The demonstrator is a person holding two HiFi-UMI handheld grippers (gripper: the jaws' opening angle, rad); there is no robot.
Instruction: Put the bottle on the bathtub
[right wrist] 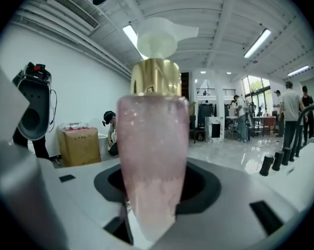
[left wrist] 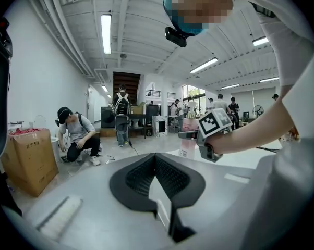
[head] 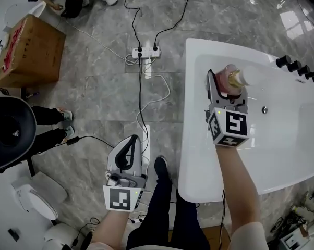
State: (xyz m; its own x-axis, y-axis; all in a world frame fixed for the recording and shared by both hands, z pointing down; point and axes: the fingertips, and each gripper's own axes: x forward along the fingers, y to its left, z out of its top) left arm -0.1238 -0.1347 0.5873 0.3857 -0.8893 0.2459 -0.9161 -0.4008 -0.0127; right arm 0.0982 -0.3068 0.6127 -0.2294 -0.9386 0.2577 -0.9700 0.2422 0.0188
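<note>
1 pink pump bottle (right wrist: 153, 155) stands upright between the jaws of the right gripper (head: 223, 94), which pinch its lower body. It is over the white bathtub (head: 198, 155), with the basin below the gripper and the flat rim off to its left. To do this well, I judge the gripper should carry the bottle sideways above the rim, lower it until the base sits flat, then release slowly, since so tall a shape could tip. The left gripper (head: 132, 142) hangs aside over the floor, jaws pressed together on nothing.
</note>
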